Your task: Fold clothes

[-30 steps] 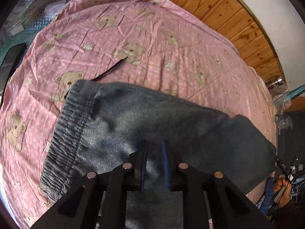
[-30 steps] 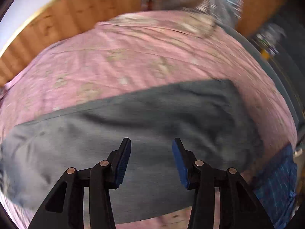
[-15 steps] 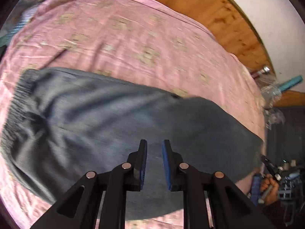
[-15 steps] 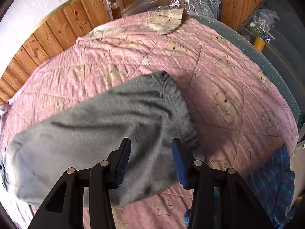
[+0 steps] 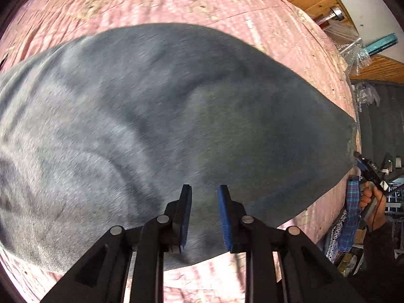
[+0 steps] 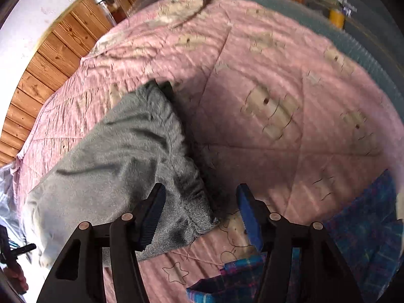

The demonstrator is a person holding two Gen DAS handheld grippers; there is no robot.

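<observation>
Grey fleece trousers [image 5: 176, 113] lie folded lengthwise on the pink quilt and fill most of the left wrist view. My left gripper [image 5: 205, 212] hovers over their near edge, its fingers a little apart with nothing between them. In the right wrist view the same trousers [image 6: 121, 156] run off to the left, and their elastic waistband end [image 6: 188, 179] sits close in front. My right gripper [image 6: 200, 212] is wide open above that waistband corner. It holds nothing. Both views are motion-blurred.
A pink bear-print quilt [image 6: 277, 88] covers the bed. Blue plaid cloth [image 6: 366, 240] lies at the near right edge. A wooden wall [image 6: 50, 58] and a bottle [image 6: 108, 5] stand behind. A hand [image 5: 373, 202] with the other gripper shows at far right.
My left gripper let go of the grey fabric and swung right along the trousers. My right gripper swung toward the waistband end and opened wider.
</observation>
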